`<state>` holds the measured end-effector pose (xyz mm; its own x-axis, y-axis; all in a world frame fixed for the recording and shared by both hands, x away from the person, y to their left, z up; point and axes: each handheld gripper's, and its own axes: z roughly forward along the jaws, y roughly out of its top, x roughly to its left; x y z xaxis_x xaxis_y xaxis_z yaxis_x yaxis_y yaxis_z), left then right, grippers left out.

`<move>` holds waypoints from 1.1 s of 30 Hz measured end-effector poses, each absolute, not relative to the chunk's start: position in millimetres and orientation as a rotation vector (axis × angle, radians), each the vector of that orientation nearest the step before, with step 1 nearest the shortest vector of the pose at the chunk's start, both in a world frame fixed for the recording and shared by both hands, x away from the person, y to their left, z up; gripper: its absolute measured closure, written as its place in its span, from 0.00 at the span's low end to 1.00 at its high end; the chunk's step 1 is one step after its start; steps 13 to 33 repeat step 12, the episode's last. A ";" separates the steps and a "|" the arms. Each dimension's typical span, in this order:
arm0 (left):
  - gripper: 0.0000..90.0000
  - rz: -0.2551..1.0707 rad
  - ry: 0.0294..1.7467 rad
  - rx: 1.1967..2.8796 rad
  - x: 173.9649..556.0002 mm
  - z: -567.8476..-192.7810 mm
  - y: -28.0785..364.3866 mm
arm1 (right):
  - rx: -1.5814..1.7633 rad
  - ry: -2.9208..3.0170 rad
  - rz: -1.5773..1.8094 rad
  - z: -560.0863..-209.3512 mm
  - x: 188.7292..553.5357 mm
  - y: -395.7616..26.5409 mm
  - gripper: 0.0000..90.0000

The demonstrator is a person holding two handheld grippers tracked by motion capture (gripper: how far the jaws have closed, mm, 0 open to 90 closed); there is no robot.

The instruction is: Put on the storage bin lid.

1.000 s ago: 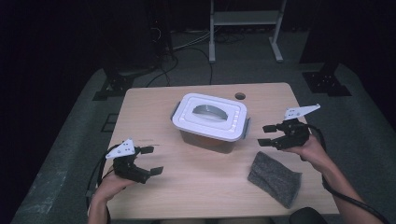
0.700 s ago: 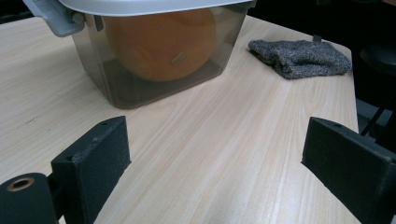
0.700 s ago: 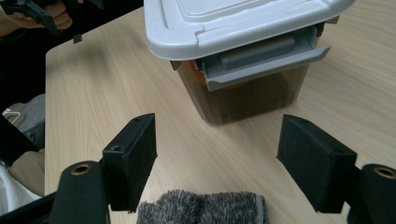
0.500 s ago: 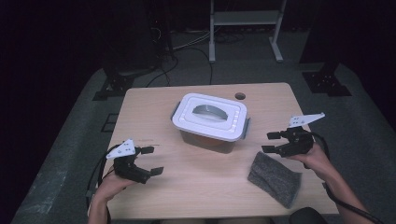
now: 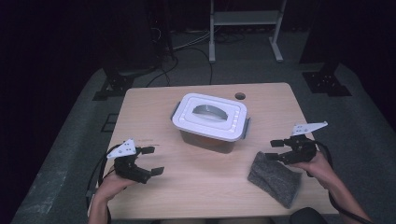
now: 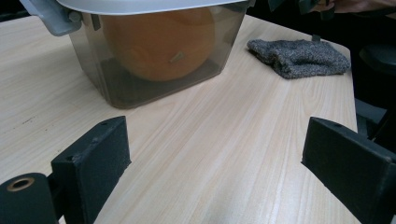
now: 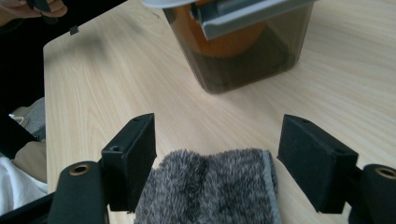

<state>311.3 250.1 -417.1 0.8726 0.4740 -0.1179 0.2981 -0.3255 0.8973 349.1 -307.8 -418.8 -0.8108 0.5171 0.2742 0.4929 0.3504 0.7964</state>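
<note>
High view, left to right: the left claw (image 5: pixel 148 160) hovers open over the bare near-left part of the bench (image 5: pixel 154 112), holding nothing. The box (image 5: pixel 210 122) stands mid-bench under a white lid (image 5: pixel 209 116); its lid hides the contents from above. In the left gripper view an orange round thing (image 6: pixel 159 39) shows through the smoky wall, its top cut off by the lid. The grey cloth (image 5: pixel 274 178) lies near the right front edge, just right of the box and apart from it. The right claw (image 5: pixel 273 150) sits at the cloth's far end, jaws wide apart; in the right gripper view the cloth (image 7: pixel 210 189) lies between the pads without being pressed, its near part cut off by the frame.

Compared with a second ago, the right claw has come down and nearer the person, from beside the box to the cloth. The left claw has stayed put.

Open bench lies between box and left claw; the cloth's corner nears the front edge.
</note>
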 end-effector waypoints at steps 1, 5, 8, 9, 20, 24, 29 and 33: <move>0.08 0.197 0.569 1.933 311.3 -417.1 250.0 | 0.956 2.562 1.495 -420.2 348.1 -308.3 0.29; 0.08 0.195 0.568 1.933 311.6 -417.5 248.6 | 0.968 2.566 1.487 -424.9 343.9 -310.8 0.29; 0.08 0.193 0.568 1.934 311.6 -417.4 247.8 | 0.975 2.562 1.499 -427.2 340.9 -312.5 0.29; 0.08 0.193 0.565 1.935 311.7 -417.3 247.6 | 0.976 2.562 1.500 -427.9 339.3 -312.9 0.29; 0.08 0.196 0.563 1.931 312.5 -416.4 246.9 | 0.973 2.558 1.511 -430.0 336.5 -313.4 0.29; 0.08 0.196 0.563 1.931 312.5 -416.4 246.9 | 0.973 2.558 1.511 -430.0 336.5 -313.4 0.29; 0.08 0.196 0.563 1.931 312.5 -416.4 246.9 | 0.973 2.558 1.511 -430.0 336.5 -313.4 0.29; 0.08 0.196 0.563 1.931 312.5 -416.4 246.9 | 0.973 2.558 1.511 -430.0 336.5 -313.4 0.29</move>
